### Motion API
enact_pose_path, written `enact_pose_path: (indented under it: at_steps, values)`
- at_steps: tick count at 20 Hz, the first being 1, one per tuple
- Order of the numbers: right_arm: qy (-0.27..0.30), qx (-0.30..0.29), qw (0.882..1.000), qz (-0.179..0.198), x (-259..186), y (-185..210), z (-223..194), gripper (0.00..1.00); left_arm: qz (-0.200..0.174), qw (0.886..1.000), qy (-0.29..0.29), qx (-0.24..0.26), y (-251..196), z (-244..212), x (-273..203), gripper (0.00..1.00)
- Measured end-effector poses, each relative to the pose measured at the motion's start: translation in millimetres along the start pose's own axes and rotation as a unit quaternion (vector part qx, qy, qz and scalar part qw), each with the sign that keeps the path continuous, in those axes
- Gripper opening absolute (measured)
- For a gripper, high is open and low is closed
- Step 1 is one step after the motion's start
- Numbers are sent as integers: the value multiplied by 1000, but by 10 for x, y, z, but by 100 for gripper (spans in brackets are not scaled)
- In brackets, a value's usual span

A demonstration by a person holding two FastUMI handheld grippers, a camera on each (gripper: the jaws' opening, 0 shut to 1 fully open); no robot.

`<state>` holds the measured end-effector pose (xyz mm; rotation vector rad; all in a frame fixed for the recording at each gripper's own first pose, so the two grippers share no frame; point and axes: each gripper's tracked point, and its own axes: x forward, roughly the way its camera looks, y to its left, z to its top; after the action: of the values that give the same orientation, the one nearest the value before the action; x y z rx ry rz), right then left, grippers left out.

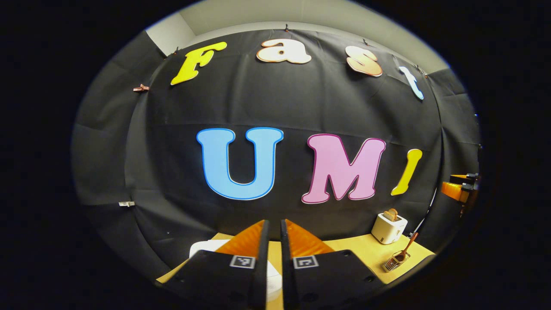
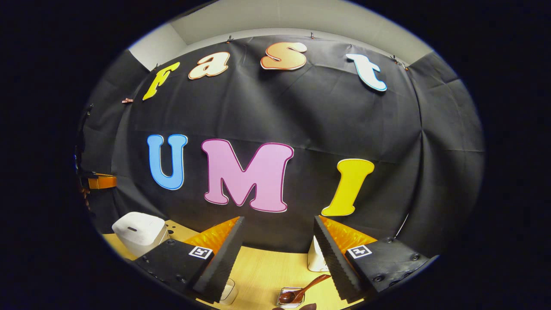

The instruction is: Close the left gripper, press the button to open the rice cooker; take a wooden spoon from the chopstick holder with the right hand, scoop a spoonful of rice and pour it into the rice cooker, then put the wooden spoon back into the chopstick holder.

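Sitting closed on the wooden tabletop (image 2: 267, 267), the white rice cooker (image 2: 140, 232) appears at the far left in the right gripper view; in the left gripper view we see it just behind our left tongs (image 1: 274, 228), whose fingers are drawn nearly together with a thin slit between them, holding nothing. To the right stands the chopstick holder (image 1: 394, 261), a small metal rack with the wooden spoon (image 1: 407, 249) leaning out of it. In the right gripper view we see the spoon's bowl near the bottom edge. Our right tongs (image 2: 279, 234) hang above, fingers spread wide apart and empty. A white toaster (image 1: 388, 227) with bread stands farther back.
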<state>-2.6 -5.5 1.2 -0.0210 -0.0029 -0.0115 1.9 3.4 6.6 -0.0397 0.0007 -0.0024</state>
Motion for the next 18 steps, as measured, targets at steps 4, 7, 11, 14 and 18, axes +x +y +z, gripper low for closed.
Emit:
enact_pose_path:
  at_steps: [4, 7, 11, 14, 18]
  values:
    - [-1, -3, 1000, -1, -16, -1, 8, 97, 6, 999, 26, -24, 185, -262, 96, 5]
    - [-2, -3, 1000, -3, -32, -10, 22, 97, 20, 997, 74, -31, 395, -694, 259, 5]
    - [-3, -14, 1000, -8, -88, -67, 47, 97, 27, 989, 133, -53, 582, -1239, 424, 2]
    - [0, -16, 1000, -15, -146, -128, 45, 97, 34, 985, 163, -54, 650, -1530, 496, 5]
    - [4, -17, 999, -28, -235, -238, 42, 97, 41, 978, 203, -28, 713, -1889, 582, 2]
